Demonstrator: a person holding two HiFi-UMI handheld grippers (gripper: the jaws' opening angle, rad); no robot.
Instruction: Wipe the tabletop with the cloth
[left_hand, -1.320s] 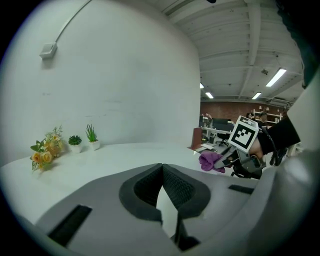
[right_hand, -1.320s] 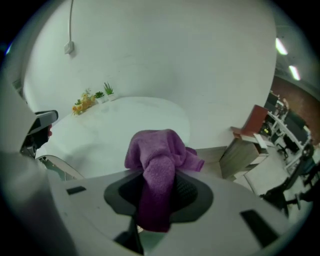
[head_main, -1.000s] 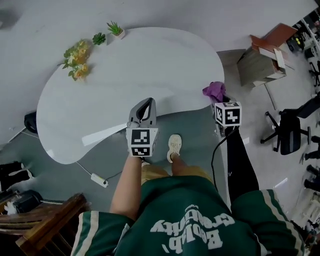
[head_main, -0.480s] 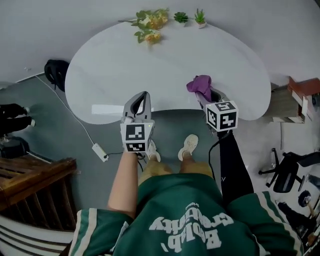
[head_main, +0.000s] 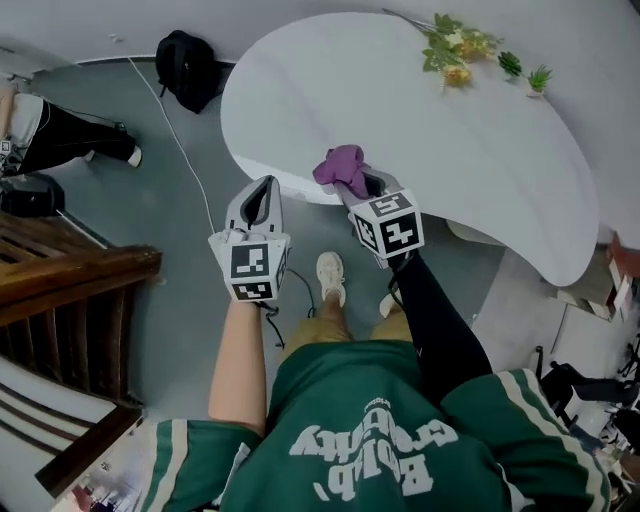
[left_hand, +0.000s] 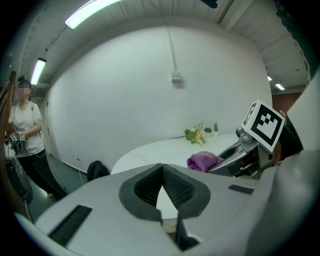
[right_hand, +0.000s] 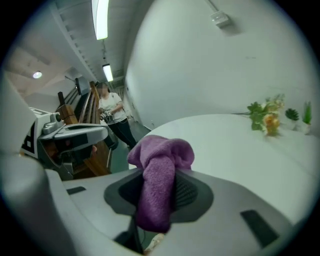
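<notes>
The white rounded table (head_main: 480, 130) fills the upper right of the head view. My right gripper (head_main: 362, 188) hangs over the table's near edge, shut on a bunched purple cloth (head_main: 343, 165). In the right gripper view the cloth (right_hand: 160, 165) hangs down between the dark pads, with the tabletop (right_hand: 235, 150) beyond it. My left gripper (head_main: 260, 195) is held over the floor, left of the table and apart from it. Its jaws are shut with nothing between them (left_hand: 162, 167). The left gripper view also takes in the cloth (left_hand: 202, 161) and the right gripper (left_hand: 235, 152).
Yellow flowers (head_main: 455, 50) and two small potted plants (head_main: 525, 70) lie at the table's far edge. A black backpack (head_main: 188, 65) and a cable (head_main: 185, 160) are on the floor to the left. Wooden steps (head_main: 60, 290) stand at far left. A person (left_hand: 25, 135) stands nearby.
The head view has swung round, so the table now sits at the upper right. Both grippers have come toward the table's left end. The cloth stays in the right gripper.
</notes>
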